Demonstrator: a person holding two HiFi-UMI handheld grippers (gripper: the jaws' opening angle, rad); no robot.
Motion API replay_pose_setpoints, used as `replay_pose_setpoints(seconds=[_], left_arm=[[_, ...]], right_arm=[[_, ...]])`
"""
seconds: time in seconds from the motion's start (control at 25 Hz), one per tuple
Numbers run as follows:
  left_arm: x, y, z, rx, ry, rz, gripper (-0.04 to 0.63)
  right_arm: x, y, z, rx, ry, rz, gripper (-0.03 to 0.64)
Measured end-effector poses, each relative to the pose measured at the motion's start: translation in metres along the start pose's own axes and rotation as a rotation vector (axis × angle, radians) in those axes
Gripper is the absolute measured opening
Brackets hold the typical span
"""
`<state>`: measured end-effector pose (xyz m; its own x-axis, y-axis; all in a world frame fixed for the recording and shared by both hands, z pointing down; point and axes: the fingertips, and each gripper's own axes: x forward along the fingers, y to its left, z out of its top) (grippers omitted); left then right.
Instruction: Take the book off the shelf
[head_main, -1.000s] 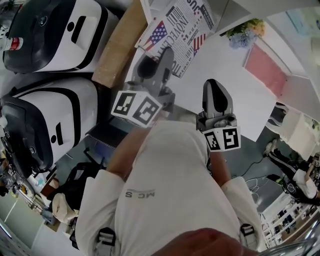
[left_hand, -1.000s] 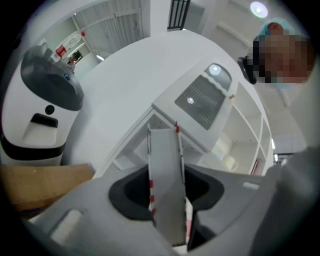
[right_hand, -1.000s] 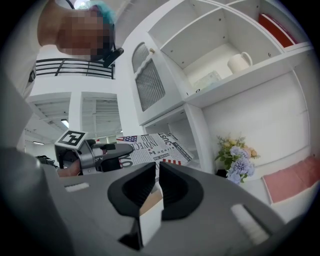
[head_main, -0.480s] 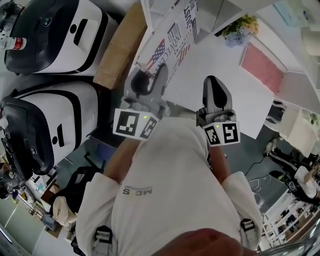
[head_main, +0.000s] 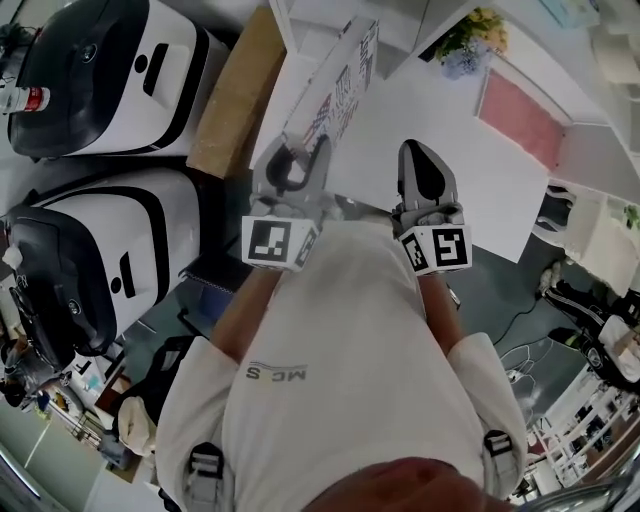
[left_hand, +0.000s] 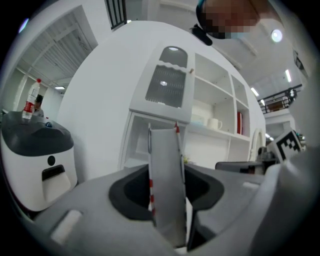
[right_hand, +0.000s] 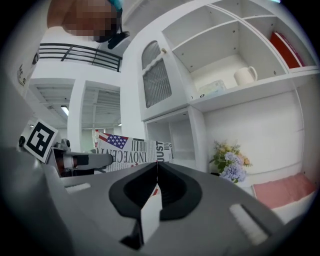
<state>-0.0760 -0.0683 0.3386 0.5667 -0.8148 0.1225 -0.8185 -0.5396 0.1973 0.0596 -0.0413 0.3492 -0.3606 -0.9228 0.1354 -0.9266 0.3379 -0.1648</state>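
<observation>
The book (head_main: 340, 85), with a flag and newsprint cover, shows edge-on in the head view, out in front of the white shelf unit (head_main: 300, 20). My left gripper (head_main: 297, 160) is shut on its lower end. In the left gripper view the book (left_hand: 167, 175) stands upright between the jaws, its spine toward the camera. My right gripper (head_main: 424, 172) hangs to the right of the book, apart from it, shut with nothing in it. From the right gripper view (right_hand: 157, 172) the book's cover (right_hand: 127, 152) and the left gripper (right_hand: 82, 160) show at the left.
The shelf unit (right_hand: 225, 90) holds a white mug (right_hand: 245, 76), a red book (right_hand: 286, 47) and flowers (right_hand: 229, 162), with a pink cushion (head_main: 520, 110) beside them. Two white-and-black machines (head_main: 100, 70) and a cardboard box (head_main: 235, 95) stand at the left.
The left gripper has rolled, turning the book from cover-up to edge-on. Both grippers have shifted slightly up the head view.
</observation>
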Motion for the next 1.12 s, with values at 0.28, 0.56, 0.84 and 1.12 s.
replay_pose_setpoints(seconds=[0.28,0.56,0.84,1.12], left_arm=[[0.011,-0.011,-0.028,0.042,0.058,-0.028,0.161],[0.012,-0.010,-0.045,0.051,0.101,-0.027,0.161],[0.011,-0.010,-0.049,0.051,0.120,-0.028,0.161],[-0.001,-0.015,-0.055,0.043,0.134,-0.034,0.161]], right_arm=[[-0.001,-0.003,-0.023,-0.023,0.075,-0.026,-0.002],[-0.002,-0.007,-0.030,-0.020,0.094,-0.042,-0.003],[-0.005,-0.009,-0.035,-0.026,0.102,-0.035,-0.003],[-0.010,0.002,-0.043,-0.040,0.137,0.037,-0.005]])
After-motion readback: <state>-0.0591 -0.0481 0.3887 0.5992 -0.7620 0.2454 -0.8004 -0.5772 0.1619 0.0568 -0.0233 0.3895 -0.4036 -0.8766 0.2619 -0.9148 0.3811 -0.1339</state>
